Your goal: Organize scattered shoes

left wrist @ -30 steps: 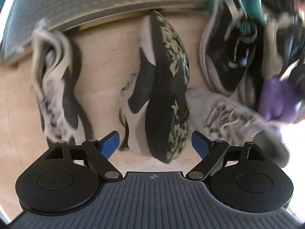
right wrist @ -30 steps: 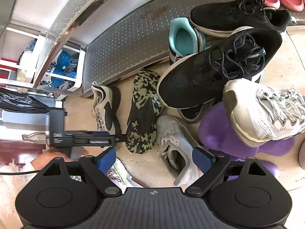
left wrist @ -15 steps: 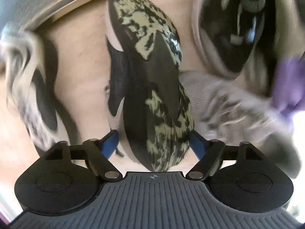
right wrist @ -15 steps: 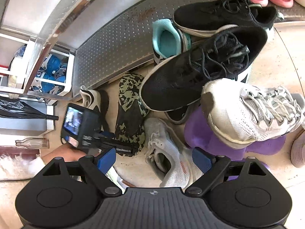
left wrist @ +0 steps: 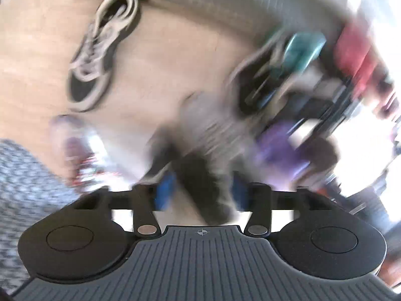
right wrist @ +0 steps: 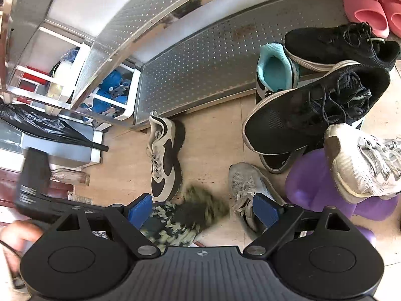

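The left claw (left wrist: pixel 201 190) is closing its blue pads on the camouflage-soled shoe (left wrist: pixel 208 188), which is sitting between them as a dark, badly blurred shape; the left wrist view is smeared, so how firmly the pads are pressing is hard to judge, but the shoe is filling the gap from pad to pad. In the right wrist view this same shoe (right wrist: pixel 185 215) is showing its green-and-black patterned sole, blurred, hanging near the lower edge just in front of the right claw (right wrist: pixel 203 208), beside a hand (right wrist: pixel 18 233) that is gripping the left tool's dark body.

The right claw is standing wide apart with nothing between its pads.

On the tan floor (right wrist: pixel 210 138) a white-and-black sneaker (right wrist: pixel 164 158) is lying alone, its heel towards the perforated metal shelf (right wrist: pixel 200 60). A grey sneaker (right wrist: pixel 244 188) is resting just beside the right claw's right-hand pad. Further right, shoes are lying in a pile: a large black sneaker (right wrist: pixel 308 110) is leaning on a teal-lined shoe (right wrist: pixel 275 70), a white mesh sneaker (right wrist: pixel 361 160) is sitting on a purple shoe (right wrist: pixel 313 183), another black sneaker (right wrist: pixel 335 45) and pink slides (right wrist: pixel 366 5) are sitting on the shelf
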Available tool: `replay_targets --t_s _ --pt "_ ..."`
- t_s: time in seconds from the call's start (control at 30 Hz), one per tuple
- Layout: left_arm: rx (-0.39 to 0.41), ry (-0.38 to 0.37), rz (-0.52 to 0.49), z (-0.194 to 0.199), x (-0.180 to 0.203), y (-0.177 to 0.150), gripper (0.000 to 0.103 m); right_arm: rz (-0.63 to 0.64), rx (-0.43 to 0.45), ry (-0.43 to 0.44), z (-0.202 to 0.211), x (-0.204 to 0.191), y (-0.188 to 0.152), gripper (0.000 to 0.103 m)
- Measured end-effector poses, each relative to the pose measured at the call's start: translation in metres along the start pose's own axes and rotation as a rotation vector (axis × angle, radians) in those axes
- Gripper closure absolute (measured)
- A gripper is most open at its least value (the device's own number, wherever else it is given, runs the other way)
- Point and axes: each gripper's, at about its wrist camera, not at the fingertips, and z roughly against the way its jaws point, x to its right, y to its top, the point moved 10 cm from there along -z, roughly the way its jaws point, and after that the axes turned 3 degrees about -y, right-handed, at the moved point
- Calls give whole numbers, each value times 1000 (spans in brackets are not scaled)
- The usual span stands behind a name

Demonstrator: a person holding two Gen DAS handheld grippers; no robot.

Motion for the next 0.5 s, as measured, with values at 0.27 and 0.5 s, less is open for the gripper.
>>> replay_targets --t_s 0.27,0.5 --pt "91 132 -206 4 36 46 18 15 5 -85 -5 17 1 13" --pt "78 136 -249 -9 16 43 19 27 -36 -163 -28 13 -5 16"
